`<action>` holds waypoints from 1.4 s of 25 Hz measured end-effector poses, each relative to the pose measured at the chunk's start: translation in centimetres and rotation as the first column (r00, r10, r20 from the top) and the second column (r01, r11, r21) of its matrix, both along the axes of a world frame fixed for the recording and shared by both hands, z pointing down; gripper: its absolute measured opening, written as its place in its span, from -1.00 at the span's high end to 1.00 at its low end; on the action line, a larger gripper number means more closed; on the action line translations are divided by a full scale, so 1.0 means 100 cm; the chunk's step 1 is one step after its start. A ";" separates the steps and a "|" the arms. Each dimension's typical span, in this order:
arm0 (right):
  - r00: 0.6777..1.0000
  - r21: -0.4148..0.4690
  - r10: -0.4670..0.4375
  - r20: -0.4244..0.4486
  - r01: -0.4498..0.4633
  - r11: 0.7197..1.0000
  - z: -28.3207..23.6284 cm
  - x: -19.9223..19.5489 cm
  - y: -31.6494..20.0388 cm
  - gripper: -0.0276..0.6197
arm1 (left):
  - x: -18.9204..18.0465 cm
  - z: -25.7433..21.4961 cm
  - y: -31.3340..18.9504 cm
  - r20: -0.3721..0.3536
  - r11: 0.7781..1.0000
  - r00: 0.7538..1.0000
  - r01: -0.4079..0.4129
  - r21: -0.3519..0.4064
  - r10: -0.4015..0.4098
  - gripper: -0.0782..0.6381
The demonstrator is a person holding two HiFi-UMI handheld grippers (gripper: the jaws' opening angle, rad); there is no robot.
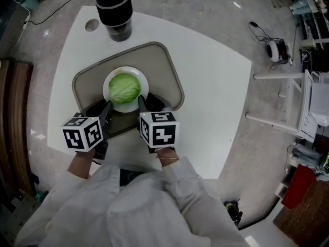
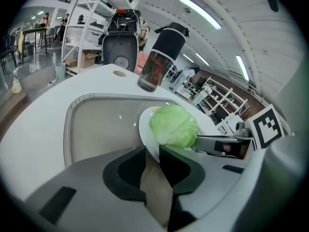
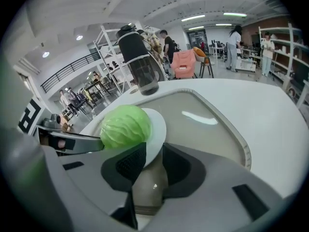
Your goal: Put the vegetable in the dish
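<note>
Green cabbage [image 1: 124, 88] already fills the white dish [image 1: 144, 84] on the tray [image 1: 164, 66]; left tongs [image 2: 152, 149] pinch its near rim, probably to steady it, while right tongs [image 3: 153, 151] straddle it, spread.

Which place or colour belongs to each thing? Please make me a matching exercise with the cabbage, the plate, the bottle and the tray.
Things:
1. cabbage
2. plate
3. bottle
4. tray

Descriptions:
a. grey, lies under the plate
b. dark, stands on the table beyond the tray
c. green
d. white, carries the cabbage

Pairs: 1-c, 2-d, 3-b, 4-a
</note>
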State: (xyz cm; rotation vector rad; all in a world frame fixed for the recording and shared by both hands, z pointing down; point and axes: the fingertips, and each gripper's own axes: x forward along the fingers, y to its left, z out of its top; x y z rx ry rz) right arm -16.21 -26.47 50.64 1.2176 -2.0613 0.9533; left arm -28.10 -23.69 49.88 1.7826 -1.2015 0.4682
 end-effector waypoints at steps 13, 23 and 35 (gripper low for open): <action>0.997 0.072 -0.008 0.079 0.002 0.997 -0.022 0.020 0.004 0.62 | -0.004 -0.015 0.004 0.039 0.994 0.994 0.100 0.049 -0.102 0.58; 0.977 0.095 -0.083 0.194 0.065 0.993 -0.054 0.045 0.028 0.63 | 0.022 -0.042 0.026 0.022 0.981 0.985 0.168 0.100 -0.171 0.58; 0.953 0.247 -0.120 0.277 0.050 0.968 -0.117 0.117 0.069 0.79 | 0.103 -0.093 0.063 -0.048 0.964 0.986 0.168 0.206 -0.162 0.58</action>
